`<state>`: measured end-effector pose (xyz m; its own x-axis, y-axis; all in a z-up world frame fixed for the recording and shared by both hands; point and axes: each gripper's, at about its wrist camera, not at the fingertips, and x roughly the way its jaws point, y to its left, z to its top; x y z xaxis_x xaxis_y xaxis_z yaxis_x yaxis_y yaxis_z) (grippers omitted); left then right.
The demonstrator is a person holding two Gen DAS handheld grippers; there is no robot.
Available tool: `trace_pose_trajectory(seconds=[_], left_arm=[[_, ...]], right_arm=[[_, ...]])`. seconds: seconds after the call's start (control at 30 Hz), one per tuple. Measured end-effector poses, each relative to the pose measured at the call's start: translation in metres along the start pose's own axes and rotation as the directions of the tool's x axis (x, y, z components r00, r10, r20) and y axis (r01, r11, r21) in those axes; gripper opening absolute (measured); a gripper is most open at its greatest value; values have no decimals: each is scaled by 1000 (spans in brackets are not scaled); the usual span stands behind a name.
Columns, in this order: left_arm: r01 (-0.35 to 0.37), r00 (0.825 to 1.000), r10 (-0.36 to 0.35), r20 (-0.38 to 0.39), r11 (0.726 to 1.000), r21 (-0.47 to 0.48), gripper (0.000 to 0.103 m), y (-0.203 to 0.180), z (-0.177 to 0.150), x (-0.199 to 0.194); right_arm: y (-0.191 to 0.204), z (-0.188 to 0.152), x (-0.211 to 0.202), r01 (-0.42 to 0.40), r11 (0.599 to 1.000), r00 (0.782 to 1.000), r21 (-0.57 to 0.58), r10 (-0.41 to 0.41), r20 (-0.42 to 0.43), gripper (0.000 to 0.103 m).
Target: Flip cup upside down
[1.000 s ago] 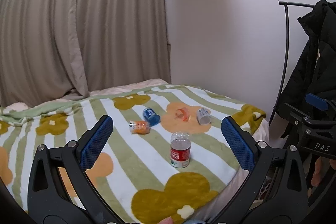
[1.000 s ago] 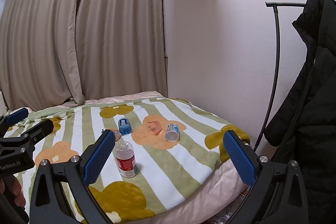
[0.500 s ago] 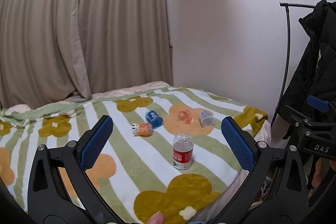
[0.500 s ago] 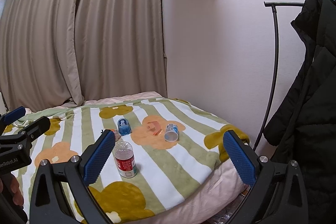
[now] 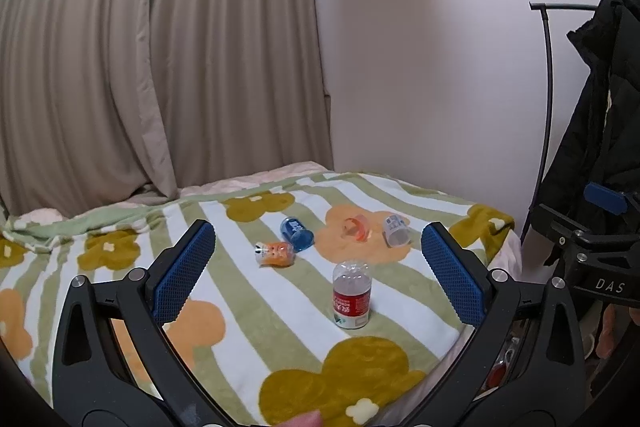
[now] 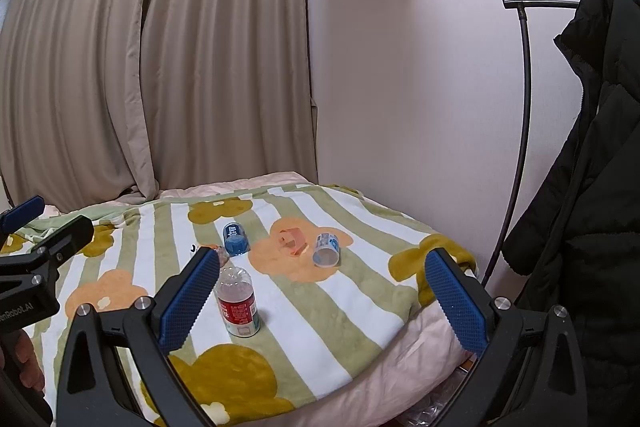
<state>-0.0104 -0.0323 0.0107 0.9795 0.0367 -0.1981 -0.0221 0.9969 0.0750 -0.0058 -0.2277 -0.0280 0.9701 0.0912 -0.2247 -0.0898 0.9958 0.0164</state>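
Observation:
Several small cups lie on their sides on a striped flower blanket [image 5: 280, 311]: a blue cup [image 5: 297, 233] [image 6: 235, 241], a clear orange cup [image 5: 356, 228] [image 6: 293, 241], a white-and-blue cup [image 5: 395, 230] [image 6: 327, 250] and an orange printed cup [image 5: 275, 254], which the right finger mostly hides in the right wrist view. A plastic bottle [image 5: 352, 294] [image 6: 237, 302] with a red label stands nearer. My left gripper [image 5: 318, 267] and right gripper [image 6: 320, 297] both hang open, empty, well short of the cups.
The bed ends at a rounded front-right corner [image 6: 436, 327]. A black coat [image 6: 592, 187] hangs on a metal rack [image 6: 520, 131] to the right. Curtains [image 5: 160, 67] and a white wall [image 5: 420, 67] stand behind the bed. The other gripper shows at each view's edge.
Both views have drifted slightly. In the left wrist view the bed objects sit a little further right and lower. Both grippers stay open and empty.

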Motion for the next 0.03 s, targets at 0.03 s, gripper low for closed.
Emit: trace_pose_trajectory(seconds=[0.03], left_arm=[[3, 1000, -3, 3, 1000, -6, 103, 1, 0, 0]], right_arm=[[0, 0, 0, -1, 1000, 1000, 0, 1, 0, 103]])
